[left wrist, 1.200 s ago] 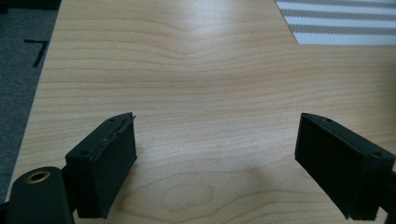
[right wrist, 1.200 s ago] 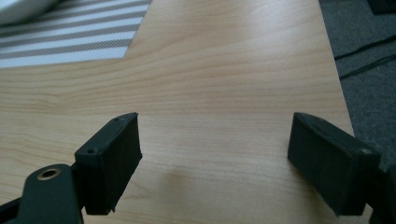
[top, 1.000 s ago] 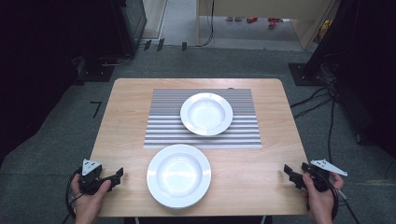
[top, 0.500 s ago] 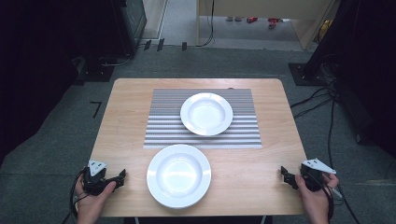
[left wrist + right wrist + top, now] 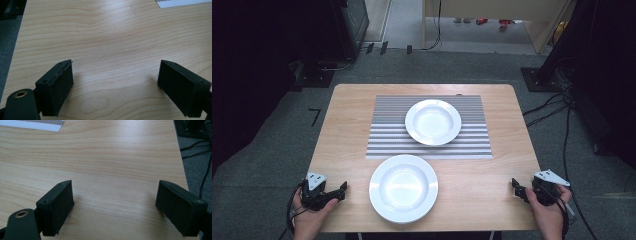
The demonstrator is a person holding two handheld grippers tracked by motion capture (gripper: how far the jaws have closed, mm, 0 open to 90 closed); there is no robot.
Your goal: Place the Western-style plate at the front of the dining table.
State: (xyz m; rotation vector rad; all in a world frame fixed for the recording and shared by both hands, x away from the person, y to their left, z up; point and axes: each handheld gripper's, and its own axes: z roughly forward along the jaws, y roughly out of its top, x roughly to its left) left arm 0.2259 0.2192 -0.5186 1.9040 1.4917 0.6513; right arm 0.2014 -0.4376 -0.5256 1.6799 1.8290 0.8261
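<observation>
On the light wooden table (image 5: 347, 125), with visible grain and rounded corners, a rectangular grey-and-white striped mat (image 5: 387, 135) of fine woven texture is laid across the far half. A round white glossy plate (image 5: 433, 121) with a shallow well is set on the mat, right of its centre. A second white plate (image 5: 403, 187) of the same shape is placed on bare wood at the near edge, just clear of the mat's near border.

The left gripper (image 5: 332, 192) is held by a hand (image 5: 309, 220) at the near left corner, its black jaws spread wide apart over bare wood, nothing between them; a grey three-cornered plate is seen on top. The right gripper (image 5: 518, 187) is held by the other hand (image 5: 548, 215) at the near right edge, jaws likewise wide apart and empty. Both are well apart from the near plate.

In the left gripper view blocky matte jaws with flat dark pads are seen, and a mat corner is cut off at the top. In the right gripper view another mat corner is cropped at the upper left, and dark floor with cables (image 5: 200, 152) is seen past the table edge. Both forearms are cut off by the bottom of the high view. The dark surroundings are hard to make out
</observation>
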